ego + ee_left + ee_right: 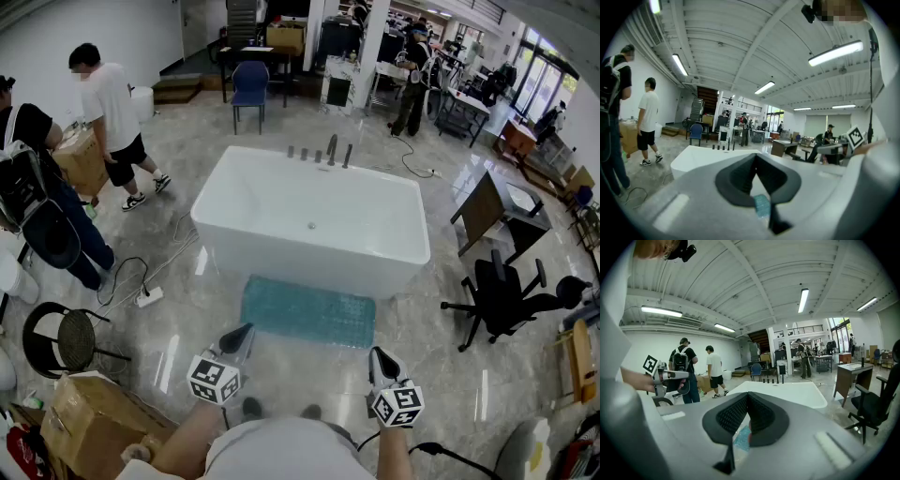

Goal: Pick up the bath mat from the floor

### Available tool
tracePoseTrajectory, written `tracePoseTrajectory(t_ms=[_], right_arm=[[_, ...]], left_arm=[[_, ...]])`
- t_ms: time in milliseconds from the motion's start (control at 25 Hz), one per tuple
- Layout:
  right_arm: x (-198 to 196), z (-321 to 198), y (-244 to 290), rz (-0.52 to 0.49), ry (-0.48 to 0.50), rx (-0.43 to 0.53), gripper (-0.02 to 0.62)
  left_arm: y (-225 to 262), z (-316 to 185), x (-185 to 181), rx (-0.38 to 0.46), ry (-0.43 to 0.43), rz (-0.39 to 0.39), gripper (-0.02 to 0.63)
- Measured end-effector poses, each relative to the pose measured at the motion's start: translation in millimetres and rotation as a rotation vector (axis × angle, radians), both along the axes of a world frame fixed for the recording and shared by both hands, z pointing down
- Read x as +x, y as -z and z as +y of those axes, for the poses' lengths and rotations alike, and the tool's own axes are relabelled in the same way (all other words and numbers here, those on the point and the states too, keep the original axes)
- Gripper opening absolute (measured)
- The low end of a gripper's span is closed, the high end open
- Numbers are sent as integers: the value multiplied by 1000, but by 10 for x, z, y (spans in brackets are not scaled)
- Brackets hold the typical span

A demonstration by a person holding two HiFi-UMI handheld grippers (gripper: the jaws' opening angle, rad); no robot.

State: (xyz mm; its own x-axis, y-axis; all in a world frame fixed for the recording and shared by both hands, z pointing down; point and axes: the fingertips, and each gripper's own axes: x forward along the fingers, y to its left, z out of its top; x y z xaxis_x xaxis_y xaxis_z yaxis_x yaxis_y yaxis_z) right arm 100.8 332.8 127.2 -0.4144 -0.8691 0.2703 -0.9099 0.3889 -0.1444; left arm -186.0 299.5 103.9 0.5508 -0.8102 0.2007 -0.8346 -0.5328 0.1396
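Two grippers checked first: found left gripper (246,333) and right gripper (378,356) side by side at bottom of head view, marker cubes toward body, tips aimed at mat (309,311) and tilted slightly down. Read both jaw pairs as closed tight, pads together, nothing gripped; saw only a teal sliver of mat beyond pads in each gripper view. Noted both tips above bare floor (441,375), short of mat's near edge, not touching it. Logged box (89,417) at lower left, near left arm, and round black stool (66,339) just beyond it.

Found mat lying flat on floor, teal, rectangular, long side along tub (309,225). Placed it just beside tub's near wall; could not tell whether touching. Saw tub white and freestanding, with taps (323,152) standing at far rim. Noted black office chair (502,295) right of tub, well apart from mat, and power strip (148,297) with cable on floor left of tub. Recorded person with backpack (37,187) at left edge and person in white (111,103) further back, both well apart from mat. Marked blue chair (249,82) beyond tub's far end.
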Motion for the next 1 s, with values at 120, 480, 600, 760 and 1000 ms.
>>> tracePoseTrajectory(t_ms=[120,480,600,760,1000], right_arm=[[2,-60,7,-1,-2,0,5],[63,-123,28,2,0,5,5],[74,-121,37,-2,-2,10,5],[92,-91,14,-17,-11,12,6],[254,-56,-69,-3,-21,-3,6]], left_arm=[[5,-58,5,0,-1,2,2],[21,-106,69,2,2,-1,2],[25,-96,76,3,3,-2,2],[-19,-57,79,1,4,-11,3],[-81,-23,182,-8,13,-22,3]])
